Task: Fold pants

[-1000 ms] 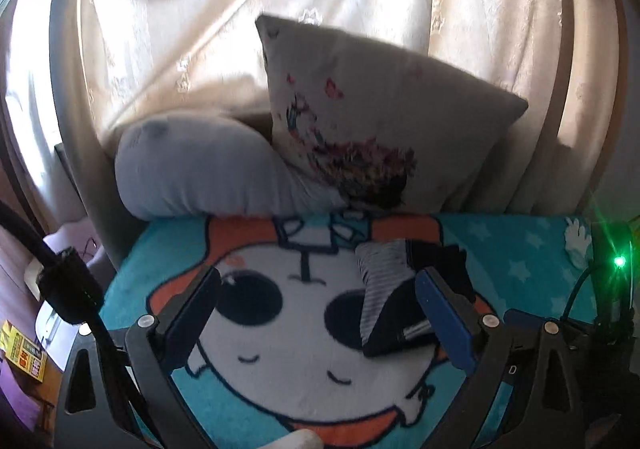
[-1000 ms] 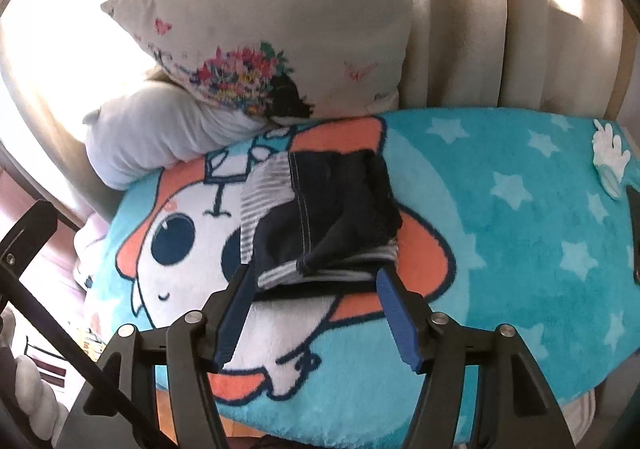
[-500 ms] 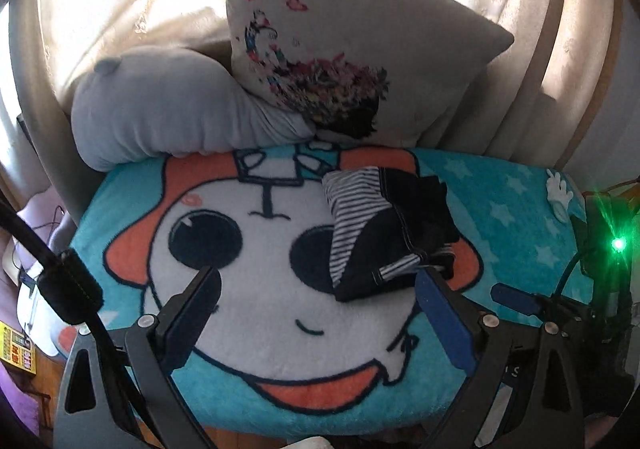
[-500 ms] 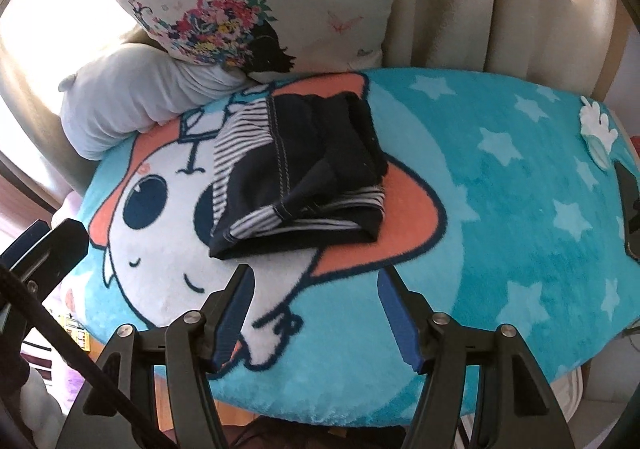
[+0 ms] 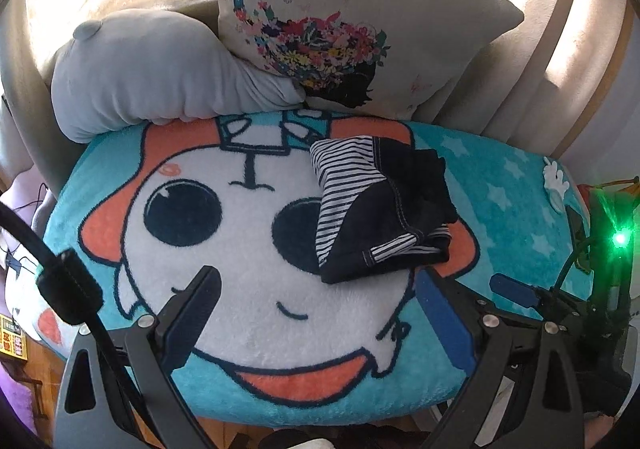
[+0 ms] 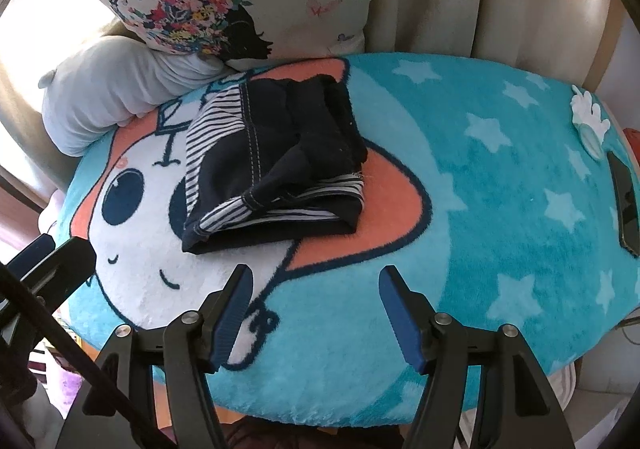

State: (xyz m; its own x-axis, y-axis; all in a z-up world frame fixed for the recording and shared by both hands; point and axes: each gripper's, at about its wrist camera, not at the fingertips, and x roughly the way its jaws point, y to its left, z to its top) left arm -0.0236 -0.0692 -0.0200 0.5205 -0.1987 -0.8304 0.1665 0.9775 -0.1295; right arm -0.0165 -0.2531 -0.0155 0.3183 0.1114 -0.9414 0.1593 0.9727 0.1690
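The dark navy pants [image 5: 384, 209] with striped lining lie folded in a compact bundle on the teal cartoon blanket [image 5: 256, 333]. They also show in the right wrist view [image 6: 276, 165], on the blanket [image 6: 500, 189]. My left gripper [image 5: 316, 285] is open and empty, above the blanket's near edge, short of the pants. My right gripper [image 6: 316, 281] is open and empty, also short of the pants. Neither touches the cloth.
A floral cushion [image 5: 344, 21] and a grey pillow [image 5: 152, 73] lean against curtains at the back. A dark phone [image 6: 626, 205] lies at the blanket's right edge. The right gripper's body with a green light [image 5: 618, 239] is at the right.
Both grippers have pulled back and risen away from the folded pants; the bundle now lies farther off and whole in view. The pants have not moved.
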